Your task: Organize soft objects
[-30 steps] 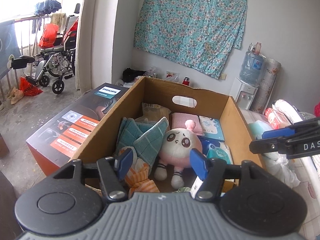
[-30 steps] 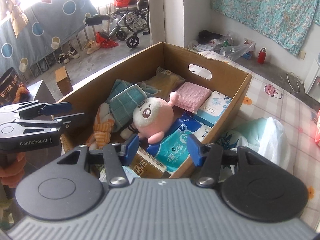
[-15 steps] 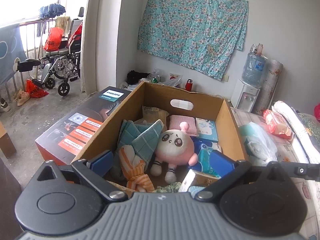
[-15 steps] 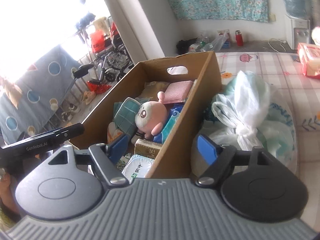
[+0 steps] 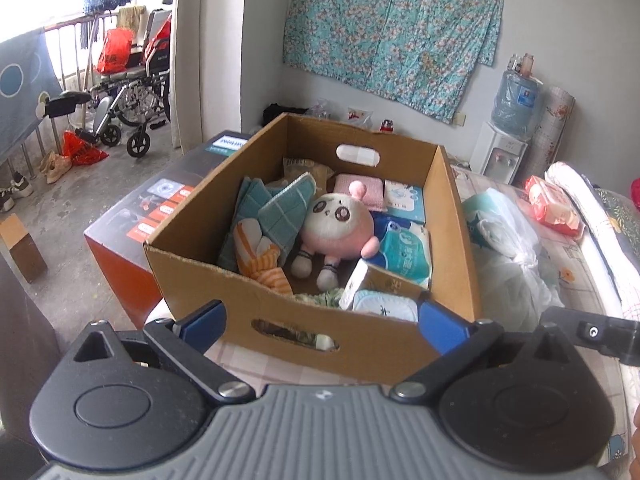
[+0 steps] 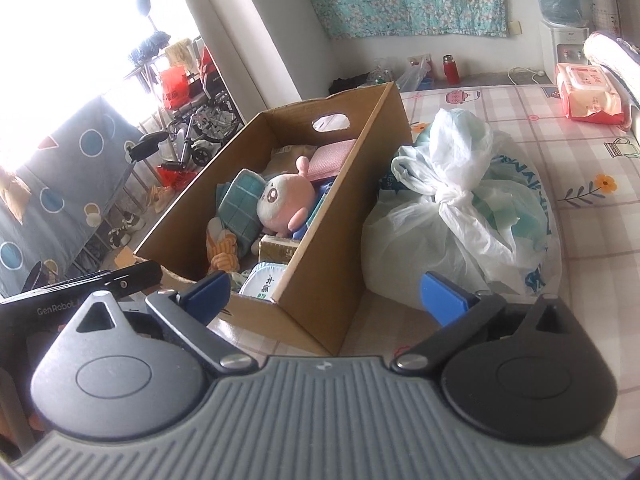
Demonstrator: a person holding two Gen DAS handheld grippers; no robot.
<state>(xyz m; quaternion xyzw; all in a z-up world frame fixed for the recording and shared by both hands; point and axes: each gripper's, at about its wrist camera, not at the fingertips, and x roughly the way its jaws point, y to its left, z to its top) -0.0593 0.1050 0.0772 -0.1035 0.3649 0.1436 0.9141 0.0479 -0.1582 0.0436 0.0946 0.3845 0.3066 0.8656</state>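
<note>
My left gripper [image 5: 320, 322] and right gripper [image 6: 326, 294] both hang with jaws spread wide and nothing between them; the right jaws have just been opening, and the left ones reached their full spread a moment sooner. A second ago both hovered right over the cardboard box [image 5: 320, 332]; now its near wall, with the handle slot, shows whole in the left wrist view. In the right wrist view the box sits to the left, and a knotted white plastic bag [image 6: 460, 216] lies just beside its right wall on the checked tablecloth [image 6: 592, 216]. Inside the box, near to far: an orange striped cloth [image 5: 260, 260], the pink plush toy [image 5: 336, 228], teal quilted cloths [image 5: 276, 208], tissue packs [image 5: 406, 248]. I judge the box packed and the bag the likely next soft thing.
</note>
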